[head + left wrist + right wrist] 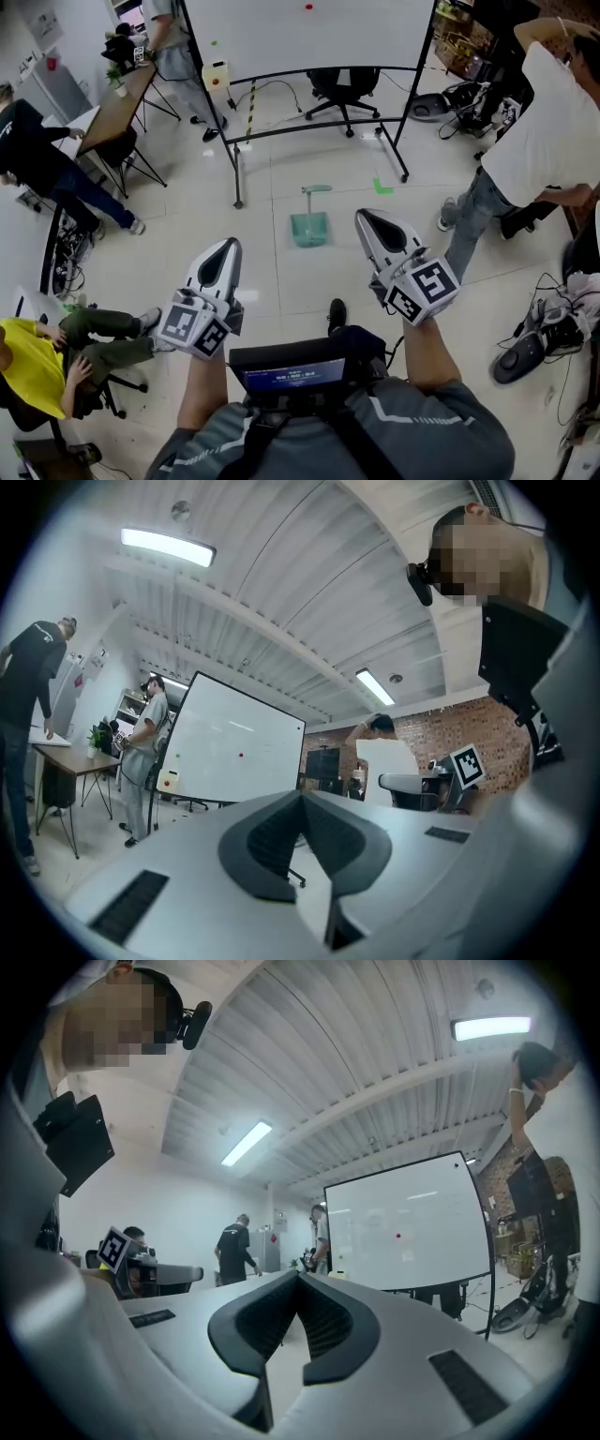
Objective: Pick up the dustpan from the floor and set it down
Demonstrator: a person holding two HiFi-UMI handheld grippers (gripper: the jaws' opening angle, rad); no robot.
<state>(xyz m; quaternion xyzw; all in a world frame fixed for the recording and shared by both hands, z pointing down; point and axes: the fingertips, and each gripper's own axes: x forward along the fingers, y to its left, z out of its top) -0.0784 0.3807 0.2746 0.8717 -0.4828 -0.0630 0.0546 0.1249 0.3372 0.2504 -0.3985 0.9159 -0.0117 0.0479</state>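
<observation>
Green plastic is marking the target: the dustpan [309, 228] is sitting on the pale floor [272, 272] on the person's side of the whiteboard [309, 33], just short of its wheeled frame, with its handle rising at the end nearer the board. The left gripper [229, 246] and the right gripper [364, 217] are both hanging farther from the whiteboard than the dustpan is, well above the floor and apart from it, one to each side of the line from person to board. Each gripper is keeping its jaws pressed together with nothing between them. The step in hand is probably the approach. To do it well, the person should likely pick one gripper, spread its jaws before it arrives, bring it low toward the handle and not the thin pan wall, and close squarely across the handle so the pan is not swinging when lifted. Little writing is readable: the marker cubes [194, 328] are carrying only black-and-white square patterns, the chest screen [293, 377] is showing characters too small to read, and the whiteboard is bearing a few coloured dots but no legible words.
</observation>
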